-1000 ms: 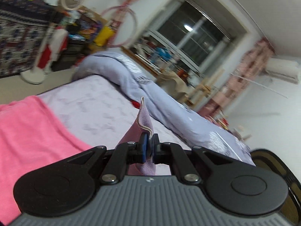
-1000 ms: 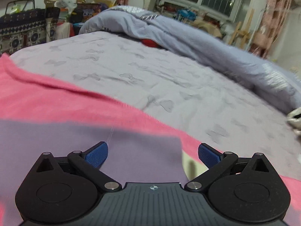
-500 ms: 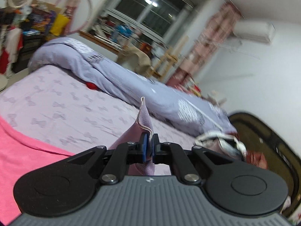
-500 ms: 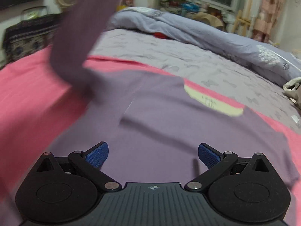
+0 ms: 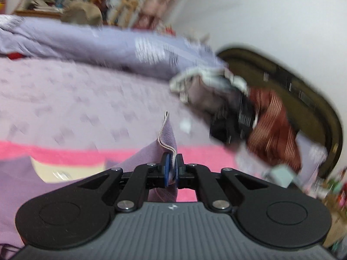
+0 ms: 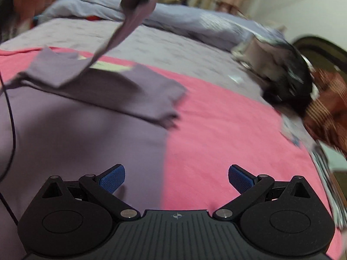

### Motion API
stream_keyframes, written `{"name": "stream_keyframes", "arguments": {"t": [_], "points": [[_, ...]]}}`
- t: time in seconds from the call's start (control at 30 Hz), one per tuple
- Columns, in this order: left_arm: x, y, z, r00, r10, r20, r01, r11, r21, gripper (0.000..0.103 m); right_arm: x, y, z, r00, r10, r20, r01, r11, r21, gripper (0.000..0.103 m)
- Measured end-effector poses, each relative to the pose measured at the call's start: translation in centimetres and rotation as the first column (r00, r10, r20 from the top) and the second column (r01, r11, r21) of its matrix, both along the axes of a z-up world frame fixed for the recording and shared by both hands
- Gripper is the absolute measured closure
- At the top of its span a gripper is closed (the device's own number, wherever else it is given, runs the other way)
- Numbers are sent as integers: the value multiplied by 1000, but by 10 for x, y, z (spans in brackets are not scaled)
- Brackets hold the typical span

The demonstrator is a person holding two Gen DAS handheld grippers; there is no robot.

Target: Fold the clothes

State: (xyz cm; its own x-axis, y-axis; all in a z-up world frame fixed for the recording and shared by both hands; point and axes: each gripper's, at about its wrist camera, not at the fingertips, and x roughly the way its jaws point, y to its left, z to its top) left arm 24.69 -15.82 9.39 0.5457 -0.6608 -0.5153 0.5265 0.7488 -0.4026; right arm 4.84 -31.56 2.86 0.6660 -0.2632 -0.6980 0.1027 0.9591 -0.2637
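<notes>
A heap of unfolded clothes point(image 6: 288, 80), dark and striped pieces among them, sits at the far right of the bed point(image 5: 65, 99), just past the edge of the pink blanket point(image 6: 227, 130). A rolled lilac duvet point(image 5: 97, 45) runs along the far side. Nothing lies between my fingers and the garment.

My left wrist view shows my left gripper point(image 5: 171, 170) clamped shut on a hemmed edge of the purple shirt point(image 6: 76, 125), the fold standing up between the blue pads point(image 5: 166, 169). Only my right wrist view shows the shirt's body spread flat on the blanket, with its lifted sleeve rising as a strip toward the top of the frame. A thin dark cable point(image 6: 10, 112) hangs at that view's left edge.

My right gripper point(image 6: 176, 178) is wide open and holds nothing, hovering over the shirt's right edge: the left finger above purple cloth, the right above bare pink blanket.
</notes>
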Motion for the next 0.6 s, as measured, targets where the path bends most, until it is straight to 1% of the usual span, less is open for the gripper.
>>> {"name": "stream_keyframes", "arguments": {"t": [0.07, 0.13, 0.17, 0.23, 0.3, 0.33, 0.37, 0.4, 0.43, 0.47, 0.5, 0.6], "points": [[2, -26, -31, 999, -19, -42, 23, 996, 91, 101, -8, -14, -4, 999, -41, -21, 42, 999, 13, 0], [2, -50, -60, 997, -24, -74, 40, 972, 230, 100, -16, -23, -11, 997, -68, -45, 69, 997, 22, 0], [1, -61, -72, 996, -26, -82, 50, 953, 298, 100, -20, -26, -12, 996, -76, -53, 77, 997, 25, 0], [-10, -80, -83, 997, -55, -60, 75, 908, 413, 99, -27, -31, -15, 994, -90, -67, 92, 995, 32, 0], [-20, -99, -93, 995, -86, -40, 95, 847, 522, 96, -31, -35, -16, 992, -103, -68, 106, 994, 41, 0], [-25, -102, -87, 992, -120, -26, 116, 843, 525, 85, -32, -36, -16, 991, -112, -67, 115, 992, 45, 0], [-30, -106, -80, 988, -155, -11, 137, 839, 527, 64, -33, -39, -15, 990, -129, -63, 132, 990, 49, 0], [-35, -110, -74, 982, -189, 4, 159, 834, 529, 57, -33, -42, -15, 988, -146, -59, 149, 987, 54, 0], [-38, -106, -64, 976, -216, 20, 176, 844, 506, 51, -33, -45, -15, 985, -162, -54, 165, 985, 58, 0], [-42, -103, -54, 970, -241, 37, 194, 854, 483, 49, -33, -49, -15, 983, -176, -47, 179, 982, 59, 0], [-45, -95, -46, 967, -245, 62, 185, 854, 487, 49, -33, -53, -14, 981, -191, -40, 193, 979, 60, 0], [-61, -53, -33, 972, -170, 165, 45, 817, 575, 49, -29, -61, -14, 976, -217, -13, 217, 975, 51, 0]]}}
